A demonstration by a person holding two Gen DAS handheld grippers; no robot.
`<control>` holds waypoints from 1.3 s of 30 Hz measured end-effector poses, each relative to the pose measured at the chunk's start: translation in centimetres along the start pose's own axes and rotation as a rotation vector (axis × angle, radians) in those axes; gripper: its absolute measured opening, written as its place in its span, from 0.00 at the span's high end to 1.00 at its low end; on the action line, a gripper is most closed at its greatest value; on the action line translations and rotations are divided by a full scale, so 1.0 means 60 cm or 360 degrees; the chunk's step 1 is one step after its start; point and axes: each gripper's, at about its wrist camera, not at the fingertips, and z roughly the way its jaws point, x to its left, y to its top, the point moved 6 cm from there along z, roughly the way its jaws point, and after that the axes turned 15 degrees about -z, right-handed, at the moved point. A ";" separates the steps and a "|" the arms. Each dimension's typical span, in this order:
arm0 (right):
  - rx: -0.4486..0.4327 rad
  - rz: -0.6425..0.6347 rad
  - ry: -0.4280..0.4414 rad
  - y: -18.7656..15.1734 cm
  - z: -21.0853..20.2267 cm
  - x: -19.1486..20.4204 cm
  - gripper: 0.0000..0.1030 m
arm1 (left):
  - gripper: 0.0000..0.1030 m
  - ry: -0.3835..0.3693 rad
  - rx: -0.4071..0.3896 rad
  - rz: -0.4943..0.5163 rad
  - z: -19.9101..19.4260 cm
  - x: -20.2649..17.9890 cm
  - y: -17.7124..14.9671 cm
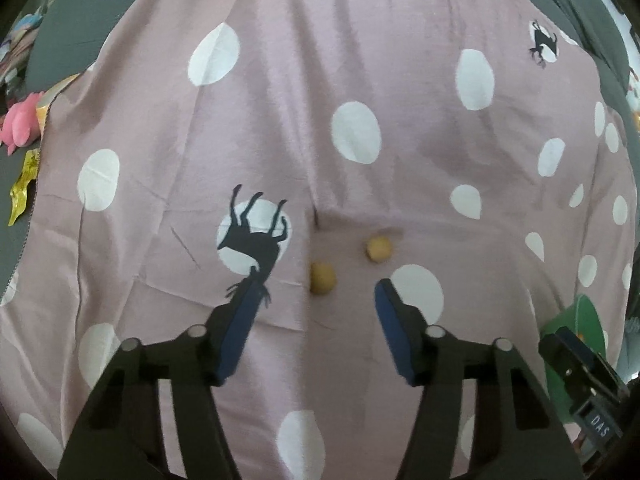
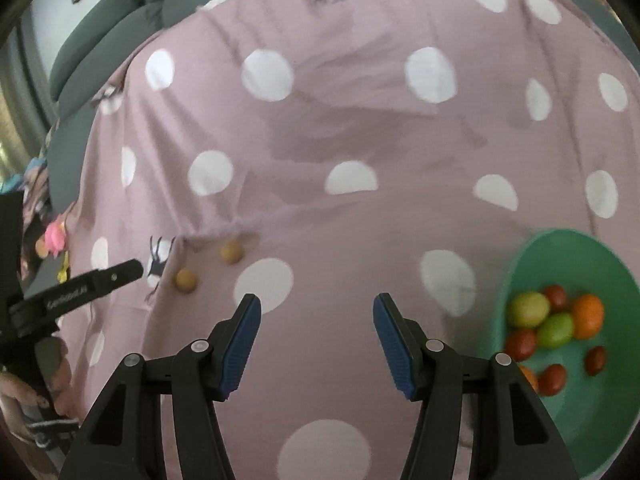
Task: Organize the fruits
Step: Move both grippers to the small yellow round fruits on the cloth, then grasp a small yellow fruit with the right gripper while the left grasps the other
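Two small tan round fruits lie on the pink dotted cloth [image 1: 280, 120]: the near fruit [image 1: 322, 278] [image 2: 186, 280] and the far fruit [image 1: 378, 249] [image 2: 231, 252]. My left gripper [image 1: 319, 286] is open; the near fruit sits just ahead of its blue pads, which do not touch it. The right wrist view shows one left finger [image 2: 120, 272] to the left of that fruit. My right gripper [image 2: 317, 300] stands open over bare cloth with nothing between its pads. A green bowl [image 2: 516, 264] at its right holds several red, green and orange fruits.
Grey cushions [image 2: 100, 56] border the cloth at the back and left. A pink plush toy [image 1: 20, 124] and a yellow wrapper [image 1: 24, 184] lie off the cloth's left edge. In the left wrist view the bowl's edge [image 1: 580, 316] shows at far right. A hand [image 2: 24, 396] is at lower left.
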 end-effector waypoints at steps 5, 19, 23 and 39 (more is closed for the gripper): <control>0.0013 0.0004 0.0064 -0.001 0.015 0.019 0.43 | 0.68 -0.0074 0.0064 -0.0036 0.012 0.007 0.002; 0.0205 0.0019 0.0326 0.092 0.157 0.082 0.62 | 0.86 -0.0053 0.0226 0.0070 0.097 -0.028 0.011; 0.0256 0.0082 0.0426 0.107 0.209 0.094 0.62 | 0.86 0.0019 0.0237 0.0088 0.119 -0.030 0.014; 0.0384 0.0175 0.0557 0.082 0.286 0.109 0.72 | 0.74 0.0070 0.0238 0.0081 0.159 -0.036 0.008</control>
